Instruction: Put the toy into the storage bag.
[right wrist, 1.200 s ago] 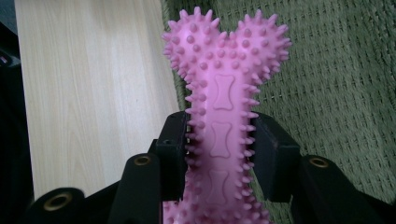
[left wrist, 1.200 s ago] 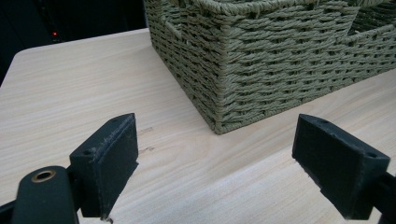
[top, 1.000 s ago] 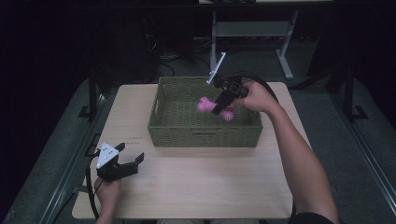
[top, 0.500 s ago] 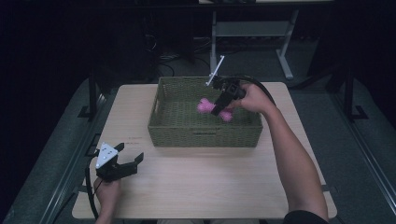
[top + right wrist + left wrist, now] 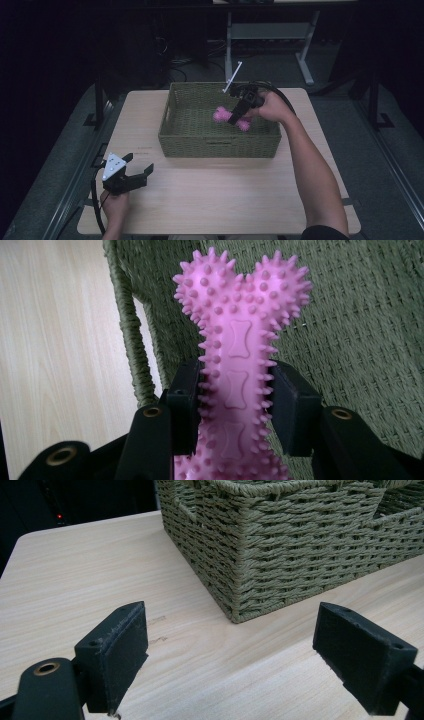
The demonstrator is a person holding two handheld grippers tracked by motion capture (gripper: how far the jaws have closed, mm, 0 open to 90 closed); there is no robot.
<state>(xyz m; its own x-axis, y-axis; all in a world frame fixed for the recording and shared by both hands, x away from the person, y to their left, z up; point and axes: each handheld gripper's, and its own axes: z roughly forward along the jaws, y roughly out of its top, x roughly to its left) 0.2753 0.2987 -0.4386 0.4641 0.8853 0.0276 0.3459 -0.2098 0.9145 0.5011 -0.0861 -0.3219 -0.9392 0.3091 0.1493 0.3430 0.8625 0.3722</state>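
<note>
- We see the right gripper (image 5: 235,117) over the inside of the woven basket (image 5: 190,142), its jaws clamped on the middle of a pink spiked toy bone (image 5: 220,115).
- In the right gripper view the bone (image 5: 240,365) stands up between the two black pads (image 5: 295,405), which press on its narrow shaft from both sides; its knobbed end points away from the camera.
- Behind the bone we see the basket's weave and its rim (image 5: 127,325); bare table (image 5: 60,340) lies beyond that rim.
- The basket walls surround the bone on all sides in the high view. We cannot tell whether the bone touches the basket floor.
- The left gripper (image 5: 131,172) sits near the front left corner of the table (image 5: 225,200), well apart from the basket.
- Its jaws stand wide with nothing between them; in the left gripper view the basket's corner (image 5: 235,595) lies ahead of the left gripper (image 5: 232,655).
- A cable (image 5: 282,97) arcs from the right gripper over the basket's far right corner.
- A desk frame (image 5: 270,35) stands on the floor beyond the table.
</note>
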